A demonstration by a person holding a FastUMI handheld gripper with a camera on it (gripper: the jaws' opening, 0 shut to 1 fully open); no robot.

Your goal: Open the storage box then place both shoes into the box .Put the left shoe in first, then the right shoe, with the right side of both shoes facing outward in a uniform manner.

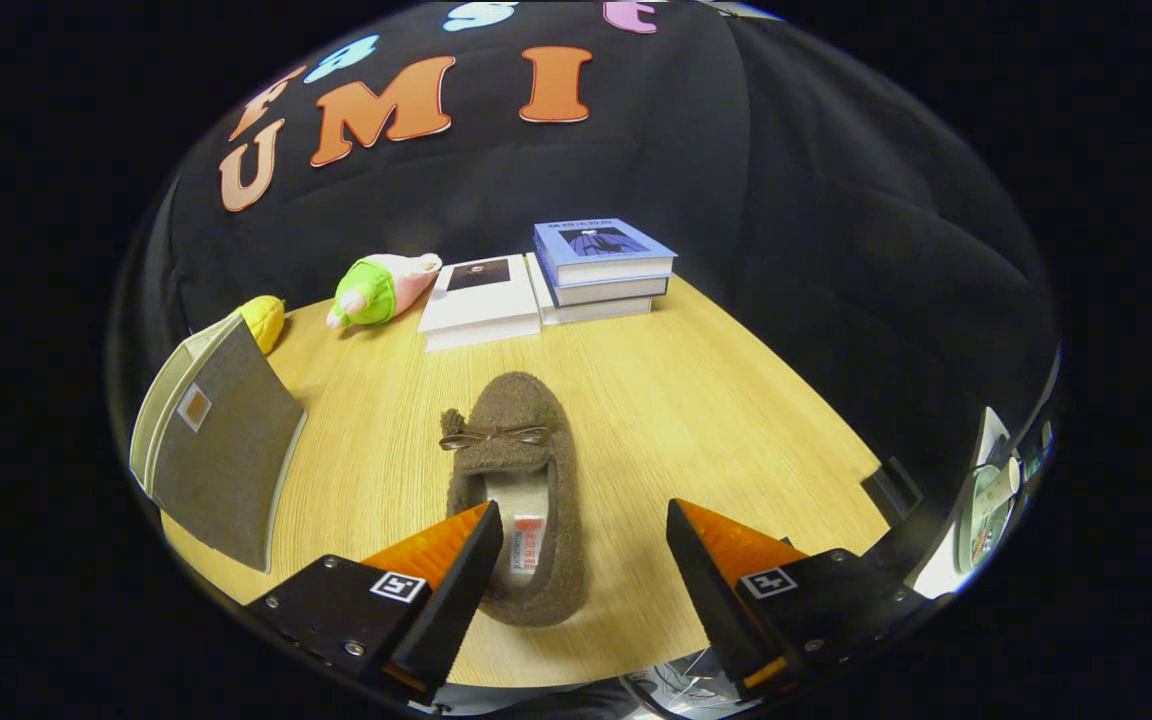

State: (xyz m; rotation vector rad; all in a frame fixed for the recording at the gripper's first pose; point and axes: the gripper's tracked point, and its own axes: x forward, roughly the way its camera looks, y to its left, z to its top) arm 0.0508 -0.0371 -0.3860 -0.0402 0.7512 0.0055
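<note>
Gripper view: gripper [576, 560] jaws spread wide, gripping nothing. Brown shoe [518, 490] lay on the wooden surface [716, 420], heel between the jaws, toe toward 12 o'clock. Storage box [221, 440] stood at 10 o'clock, books [601, 270] beyond.

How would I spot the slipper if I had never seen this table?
Start at the wooden table and the open gripper low over its near edge. The brown fuzzy slipper lies between and just ahead of the fingers, heel nearest, toe toward the books. It alone is furry brown, with a small bow on top.
</note>
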